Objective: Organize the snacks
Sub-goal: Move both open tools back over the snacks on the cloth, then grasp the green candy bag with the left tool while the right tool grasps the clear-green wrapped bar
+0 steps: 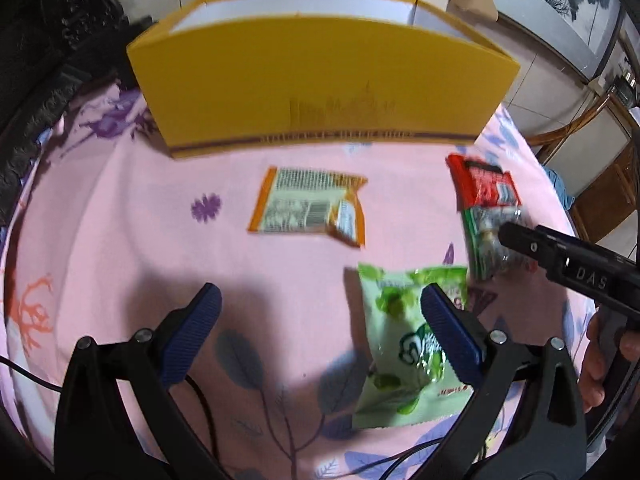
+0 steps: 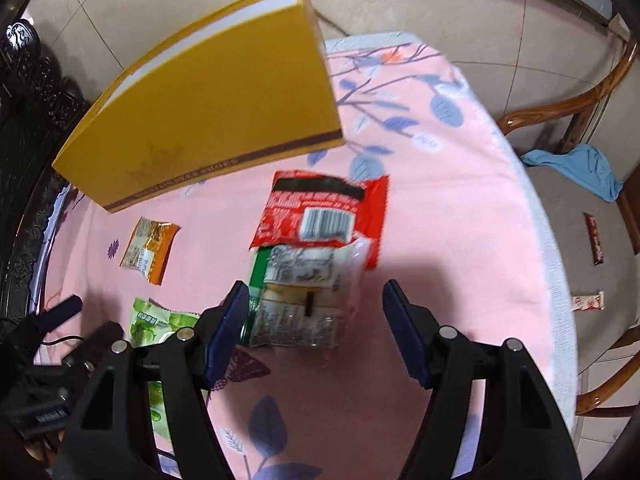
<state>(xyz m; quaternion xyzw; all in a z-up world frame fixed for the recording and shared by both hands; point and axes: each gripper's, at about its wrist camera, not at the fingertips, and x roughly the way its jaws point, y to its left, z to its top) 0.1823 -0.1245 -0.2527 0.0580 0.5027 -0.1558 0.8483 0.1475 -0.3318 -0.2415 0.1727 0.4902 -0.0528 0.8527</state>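
Note:
Several snack packets lie on a pink flowered cloth (image 1: pixel 140 216) in front of a yellow open box (image 1: pixel 320 92). An orange packet (image 1: pixel 308 204) lies in the middle, a light green packet (image 1: pixel 404 344) nearer, a red packet (image 1: pixel 484 184) and a green-and-clear packet (image 1: pixel 486 240) to the right. My left gripper (image 1: pixel 320 300) is open above the cloth, its right finger over the light green packet. In the right wrist view my right gripper (image 2: pixel 314 300) is open over the green-and-clear packet (image 2: pixel 300 300), which overlaps the red packet (image 2: pixel 320 212). Neither gripper holds anything.
The yellow box (image 2: pixel 200 120) stands at the back of the round table. A wooden chair (image 2: pixel 580 104) stands to the right, with a blue cloth (image 2: pixel 576 168) and two small snack bars (image 2: pixel 594 240) on its seat. Dark carved furniture (image 2: pixel 24 80) is on the left.

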